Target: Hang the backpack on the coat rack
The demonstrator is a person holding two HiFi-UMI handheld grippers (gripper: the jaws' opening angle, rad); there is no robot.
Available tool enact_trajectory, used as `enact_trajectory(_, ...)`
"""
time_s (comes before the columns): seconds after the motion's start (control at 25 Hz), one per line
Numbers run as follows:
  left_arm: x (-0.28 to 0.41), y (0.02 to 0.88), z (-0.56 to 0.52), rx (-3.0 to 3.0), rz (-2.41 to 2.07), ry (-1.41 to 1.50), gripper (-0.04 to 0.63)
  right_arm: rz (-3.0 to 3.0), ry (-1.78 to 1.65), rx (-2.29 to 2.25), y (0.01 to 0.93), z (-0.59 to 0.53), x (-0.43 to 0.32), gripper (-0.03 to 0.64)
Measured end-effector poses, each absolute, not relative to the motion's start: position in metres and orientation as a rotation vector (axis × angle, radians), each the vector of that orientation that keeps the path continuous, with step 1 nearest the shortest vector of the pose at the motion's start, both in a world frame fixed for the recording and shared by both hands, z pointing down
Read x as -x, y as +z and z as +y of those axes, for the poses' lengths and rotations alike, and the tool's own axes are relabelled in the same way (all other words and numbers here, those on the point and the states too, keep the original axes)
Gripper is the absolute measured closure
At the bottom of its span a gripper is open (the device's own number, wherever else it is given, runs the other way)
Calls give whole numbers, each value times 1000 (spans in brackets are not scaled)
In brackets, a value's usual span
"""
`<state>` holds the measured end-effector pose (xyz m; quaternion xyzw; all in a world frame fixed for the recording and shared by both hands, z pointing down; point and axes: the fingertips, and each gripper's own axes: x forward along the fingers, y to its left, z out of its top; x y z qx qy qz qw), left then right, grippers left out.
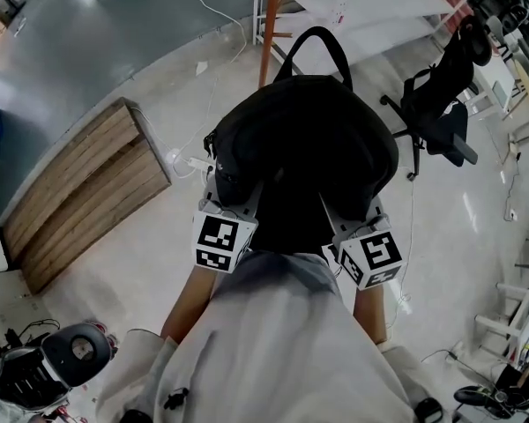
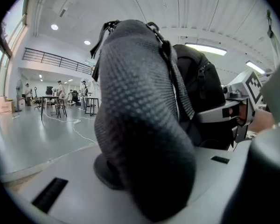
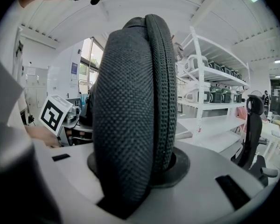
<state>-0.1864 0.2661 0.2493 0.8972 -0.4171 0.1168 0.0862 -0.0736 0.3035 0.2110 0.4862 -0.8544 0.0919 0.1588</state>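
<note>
Black woven-mesh backpack [image 1: 304, 148] | left gripper [image 1: 234, 203] pinching padded strap [image 2: 144, 125] | right gripper [image 1: 357, 223] pinching other strap [image 3: 130, 115]

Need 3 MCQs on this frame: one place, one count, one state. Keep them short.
1. In the head view, where does the slatted wooden board lie relative to the black fabric backpack? A) right B) left C) on top
2. How many grippers hold the backpack? A) none B) one C) two
3. The right gripper is: A) shut on a dark padded mesh shoulder strap B) open, empty C) shut, empty
Key: 1 B, the board lies on the floor at left. 2 C, the left gripper clamps the other strap too. 3 A, the strap fills its jaws.
</note>
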Motion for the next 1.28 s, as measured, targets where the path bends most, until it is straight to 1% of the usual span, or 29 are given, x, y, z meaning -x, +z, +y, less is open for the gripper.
enact_trajectory(0.64, 124, 264, 137, -2559, -1374, 400, 485, -2526, 289, -1227, 227, 159, 6, 492)
enact_trajectory(1.04, 73, 256, 81, -2512, -1481, 417, 486, -2600, 273, -1132, 223, 94, -47, 492)
enact_trajectory(1.28, 65, 260, 44, -2473, -1547, 430, 486, -2633, 269, -1070, 229, 50, -57, 492)
